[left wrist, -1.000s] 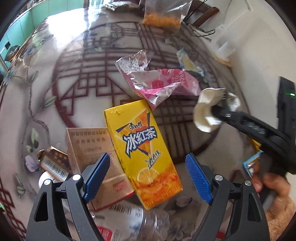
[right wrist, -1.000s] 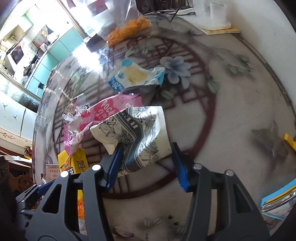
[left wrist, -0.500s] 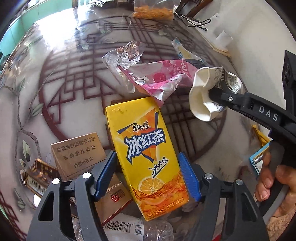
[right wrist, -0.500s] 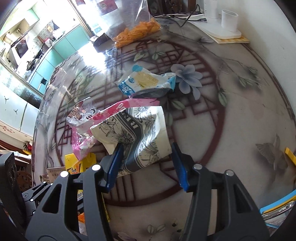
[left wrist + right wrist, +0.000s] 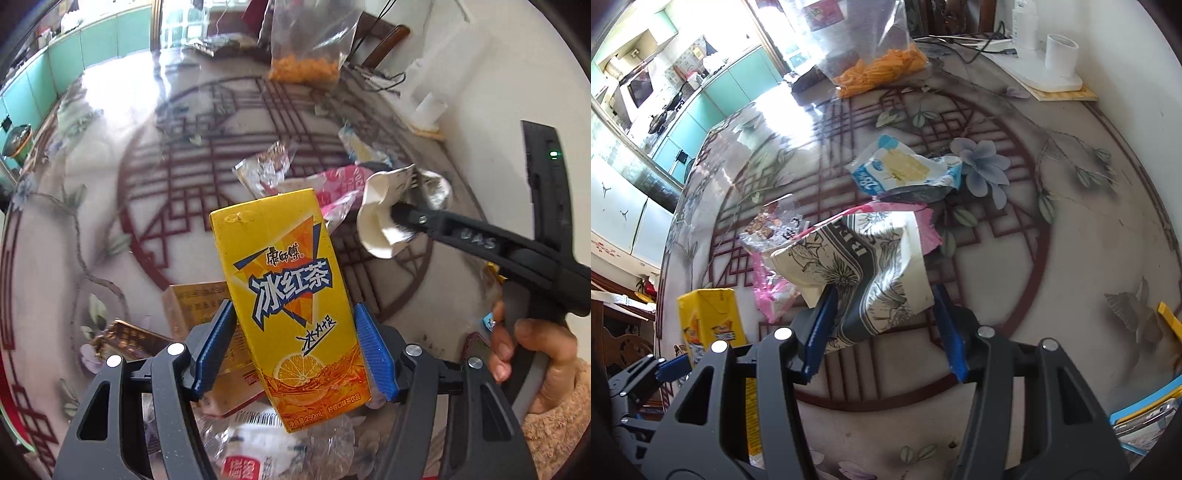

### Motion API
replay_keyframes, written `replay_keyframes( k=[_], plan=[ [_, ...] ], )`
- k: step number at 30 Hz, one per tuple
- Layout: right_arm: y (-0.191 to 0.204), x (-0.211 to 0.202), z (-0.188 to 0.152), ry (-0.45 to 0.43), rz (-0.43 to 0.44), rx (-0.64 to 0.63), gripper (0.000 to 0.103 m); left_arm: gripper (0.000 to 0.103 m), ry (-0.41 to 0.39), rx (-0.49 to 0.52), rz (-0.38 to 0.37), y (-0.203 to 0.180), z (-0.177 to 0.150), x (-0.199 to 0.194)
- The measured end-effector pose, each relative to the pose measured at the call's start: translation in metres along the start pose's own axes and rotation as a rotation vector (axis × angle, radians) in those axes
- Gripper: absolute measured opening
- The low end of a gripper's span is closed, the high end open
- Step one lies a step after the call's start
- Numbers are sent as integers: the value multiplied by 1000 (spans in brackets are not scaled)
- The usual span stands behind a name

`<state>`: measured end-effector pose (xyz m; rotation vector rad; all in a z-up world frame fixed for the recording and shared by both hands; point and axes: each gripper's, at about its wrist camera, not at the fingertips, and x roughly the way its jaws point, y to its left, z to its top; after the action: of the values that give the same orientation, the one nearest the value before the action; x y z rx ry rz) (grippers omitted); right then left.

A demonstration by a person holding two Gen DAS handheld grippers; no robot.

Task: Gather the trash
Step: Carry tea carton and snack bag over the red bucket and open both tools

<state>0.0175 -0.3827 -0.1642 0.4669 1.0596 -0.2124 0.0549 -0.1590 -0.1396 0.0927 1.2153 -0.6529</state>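
The left gripper [image 5: 293,347] has just closed onto the yellow tea carton [image 5: 288,295], clamped between its pads; the right gripper [image 5: 882,325] pinches a crumpled paper cup [image 5: 864,266].

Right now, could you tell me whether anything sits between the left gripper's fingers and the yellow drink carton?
Nothing visible does. The yellow drink carton sits directly between the left gripper fingers, whose blue pads press its two sides. The brown box and plastic bottle lie behind and below it, not in the gap.
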Motion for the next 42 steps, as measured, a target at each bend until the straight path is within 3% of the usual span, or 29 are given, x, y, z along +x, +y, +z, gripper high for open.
replay_keyframes(
  k=[13,23,31,42],
  plan=[
    [50,-2,-7,-13,-20,-83,51,63,-89,-52,21,37,-10,-45],
    [98,-7,-20,-33,-20,-108,51,62,-117,-103,-17,86,-29,-69],
    [137,-20,-34,-55,-45,-118,51,62,-169,-131,-25,132,-43,-99],
    [201,-19,-60,-52,-31,-149,51,62,-163,-206,30,215,-70,-124]
  ],
)
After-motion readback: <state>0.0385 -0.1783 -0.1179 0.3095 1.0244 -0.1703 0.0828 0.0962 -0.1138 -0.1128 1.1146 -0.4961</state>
